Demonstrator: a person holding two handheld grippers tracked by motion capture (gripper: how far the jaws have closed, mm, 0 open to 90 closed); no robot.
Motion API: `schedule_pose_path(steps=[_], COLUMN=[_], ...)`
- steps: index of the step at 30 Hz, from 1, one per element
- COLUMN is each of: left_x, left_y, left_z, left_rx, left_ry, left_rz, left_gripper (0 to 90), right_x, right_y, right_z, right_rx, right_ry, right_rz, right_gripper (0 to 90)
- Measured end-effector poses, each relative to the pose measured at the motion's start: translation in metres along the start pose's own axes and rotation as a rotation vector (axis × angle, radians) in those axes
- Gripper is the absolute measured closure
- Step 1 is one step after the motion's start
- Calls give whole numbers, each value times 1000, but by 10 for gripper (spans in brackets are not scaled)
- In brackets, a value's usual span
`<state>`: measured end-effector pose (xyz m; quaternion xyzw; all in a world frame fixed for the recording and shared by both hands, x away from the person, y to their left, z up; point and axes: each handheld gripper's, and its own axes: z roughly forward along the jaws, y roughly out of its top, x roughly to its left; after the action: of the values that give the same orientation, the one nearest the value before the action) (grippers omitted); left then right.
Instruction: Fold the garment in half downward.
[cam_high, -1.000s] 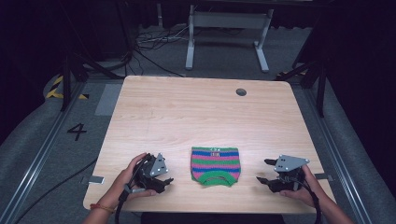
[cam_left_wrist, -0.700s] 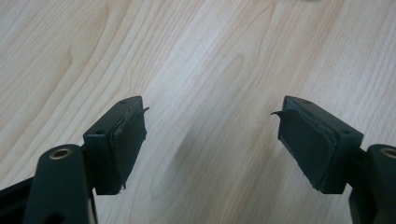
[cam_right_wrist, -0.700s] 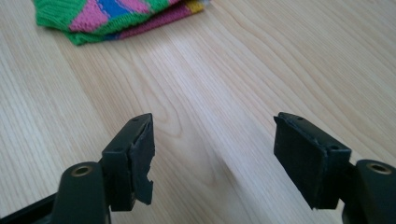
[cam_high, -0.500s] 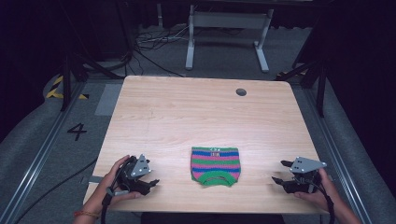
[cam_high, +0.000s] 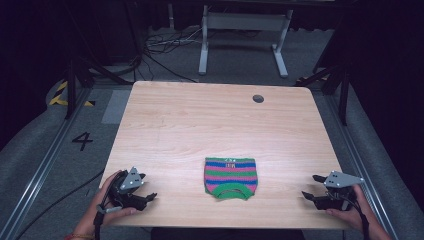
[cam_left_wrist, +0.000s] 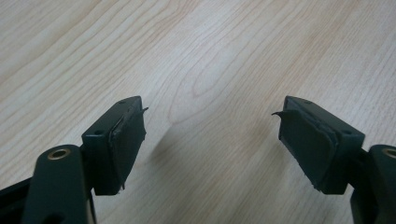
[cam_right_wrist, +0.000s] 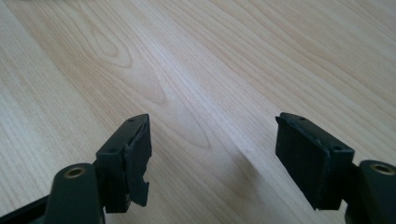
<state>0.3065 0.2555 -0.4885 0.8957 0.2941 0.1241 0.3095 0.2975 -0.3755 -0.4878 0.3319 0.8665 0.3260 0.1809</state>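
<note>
A small folded knitted piece with green, pink and blue stripes lies flat near the front middle of the wooden table. My left gripper rests low at the front left corner, well to the left of the knit, jaws open and pointing toward it. In the left gripper view the left gripper has bare wood between its pads. My right gripper sits at the front right corner, apart from the knit and open. The right gripper also holds nothing, seen over bare wood in its own view.
A round cable hole is in the table's far right part. Beyond the table, a grey metal stand and loose cables are on the floor. A floor mark "4" lies left of the table.
Both hands have drawn outward from the knit, the left gripper toward the left front corner and the right gripper toward the right front corner. The knit has not moved.
</note>
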Motion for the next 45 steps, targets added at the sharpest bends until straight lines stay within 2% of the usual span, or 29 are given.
schedule_pose_path(steps=[2, 10, 13, 15, 16, 19, 31, 37, 45], left_x=[1, 9, 11, 12, 11, 10, 9, 8, 9], left_y=[-2, -16, -21, -23, -26, -26, -27, -27, -25], left_z=[0, -4, -5, -5, -4, -4, -5, -5, -3], left_rx=[-3, -20, -34, -43, -61, -58, -58, -48, -29], left_ry=[-3, -8, -17, -20, -7, 18, 37, 57, 73], left_rz=[-6, -61, -102, -108, -125, -124, -156, -181, -205], left_gripper=[231, 223, 209, 196, 180, 157, 150, 141, 73], right_x=[-1, -6, -7, -8, -9, -11, -15, -14, -14], right_y=[-3, -22, -29, -33, -34, -36, -38, -38, -38], right_z=[-1, -7, -7, -8, -9, -9, -11, -11, -11], right_rx=[-4, -23, -38, -52, -50, -45, -38, -31, -30], right_ry=[1, 0, -1, 3, -1, -8, -17, -45, -48], right_rz=[9, 95, 136, 164, 175, 186, 193, 218, 222], right_gripper=[272, 254, 250, 238, 227, 208, 169, 153, 151])
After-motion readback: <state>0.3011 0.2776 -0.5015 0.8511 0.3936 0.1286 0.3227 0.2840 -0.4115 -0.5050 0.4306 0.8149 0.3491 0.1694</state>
